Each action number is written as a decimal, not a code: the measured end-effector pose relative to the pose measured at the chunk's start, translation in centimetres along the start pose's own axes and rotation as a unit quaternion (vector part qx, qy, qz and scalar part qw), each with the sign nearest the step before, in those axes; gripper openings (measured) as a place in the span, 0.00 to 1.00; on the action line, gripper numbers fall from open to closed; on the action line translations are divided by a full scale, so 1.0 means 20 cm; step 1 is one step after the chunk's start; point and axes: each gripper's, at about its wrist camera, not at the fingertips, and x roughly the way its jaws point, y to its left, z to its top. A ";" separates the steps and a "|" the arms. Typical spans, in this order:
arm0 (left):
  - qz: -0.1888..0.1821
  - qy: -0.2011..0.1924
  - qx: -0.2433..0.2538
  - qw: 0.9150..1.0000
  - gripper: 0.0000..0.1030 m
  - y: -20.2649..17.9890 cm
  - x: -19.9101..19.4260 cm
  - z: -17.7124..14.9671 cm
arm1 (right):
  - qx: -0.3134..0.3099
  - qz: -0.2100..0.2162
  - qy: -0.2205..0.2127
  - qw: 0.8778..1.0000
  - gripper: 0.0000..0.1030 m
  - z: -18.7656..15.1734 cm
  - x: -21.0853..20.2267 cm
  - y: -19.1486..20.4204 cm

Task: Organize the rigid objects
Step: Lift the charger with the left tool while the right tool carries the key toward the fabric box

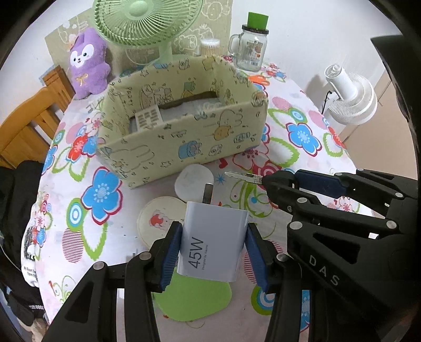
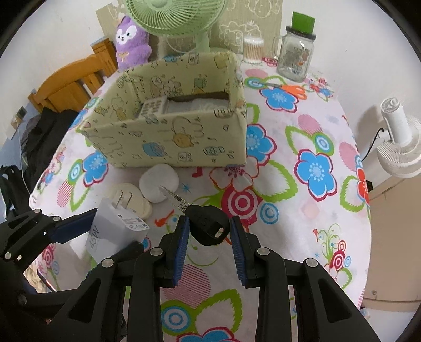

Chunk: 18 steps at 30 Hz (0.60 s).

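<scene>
My left gripper (image 1: 214,246) is shut on a white 45W charger (image 1: 211,242), held above the flowered tablecloth with its plug prongs pointing away from me. The charger (image 2: 115,226) and left gripper (image 2: 98,230) also show at the lower left of the right wrist view. My right gripper (image 2: 209,229) is shut on a key's black head (image 2: 208,223); its metal blade points forward. In the left wrist view the right gripper (image 1: 271,181) shows at the right with the key blade (image 1: 240,176) sticking out. A cartoon-print storage box (image 1: 184,142) (image 2: 171,136) stands open just beyond both.
A white oval case (image 2: 159,182) and a round cream pad (image 1: 160,221) lie in front of the box. Behind it stand a green fan (image 1: 147,21), a purple plush (image 1: 88,63), a glass jar with a green lid (image 2: 296,56) and orange-handled scissors (image 2: 294,90). A wooden chair (image 1: 26,126) stands left, a white fan (image 2: 400,142) right.
</scene>
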 end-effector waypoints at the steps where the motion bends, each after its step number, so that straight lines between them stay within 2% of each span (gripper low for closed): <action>1: 0.000 -0.001 0.000 1.000 0.49 0.00 -0.01 0.00 | 0.002 0.000 -0.002 1.000 0.33 0.01 -0.02 0.01; 18: -0.005 -0.026 0.028 0.999 0.49 0.07 -0.24 0.04 | 0.017 -0.012 -0.030 0.999 0.33 0.05 -0.26 0.13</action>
